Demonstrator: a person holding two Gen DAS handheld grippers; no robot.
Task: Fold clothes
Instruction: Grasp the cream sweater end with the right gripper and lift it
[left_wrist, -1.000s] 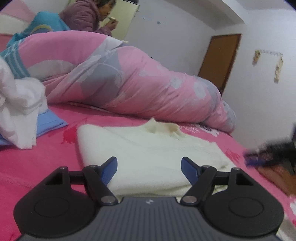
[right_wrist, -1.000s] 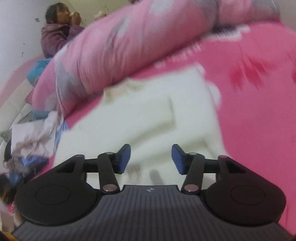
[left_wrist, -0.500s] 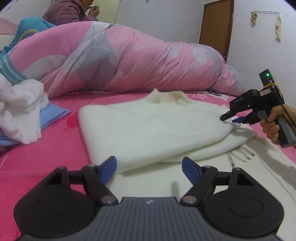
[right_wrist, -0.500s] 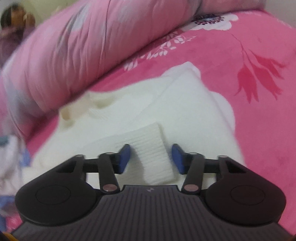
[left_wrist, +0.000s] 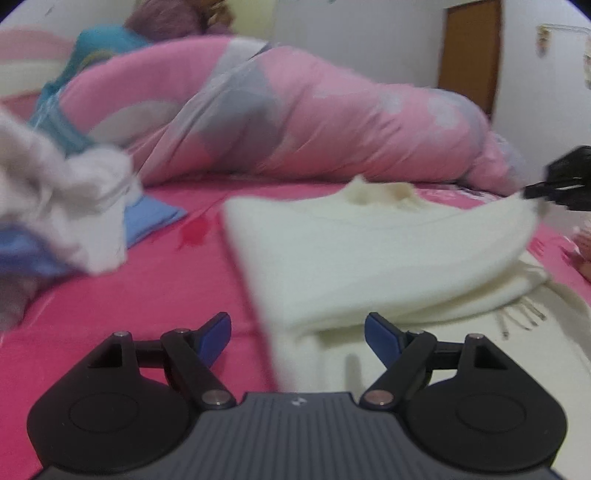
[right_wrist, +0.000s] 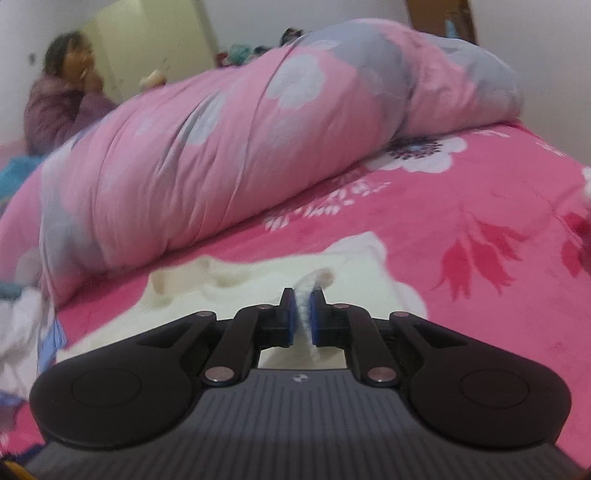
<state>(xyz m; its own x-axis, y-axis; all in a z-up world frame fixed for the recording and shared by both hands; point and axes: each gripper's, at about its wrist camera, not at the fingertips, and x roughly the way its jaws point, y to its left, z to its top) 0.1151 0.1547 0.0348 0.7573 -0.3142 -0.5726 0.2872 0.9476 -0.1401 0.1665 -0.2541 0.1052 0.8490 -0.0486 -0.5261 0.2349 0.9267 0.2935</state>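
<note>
Right claw (right_wrist: 303, 314) pinches cream sweater (left_wrist: 369, 251); left claw (left_wrist: 297, 332) wide apart

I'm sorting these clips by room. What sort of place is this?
Most likely a home bedroom: a bed with a pink floral bedsheet, a rolled pink quilt along it, a cream sweater laid out for folding, and a brown wooden door behind.

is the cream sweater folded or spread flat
Partly folded: the cream sweater lies doubled over itself, one corner pinched in the right gripper.
</note>
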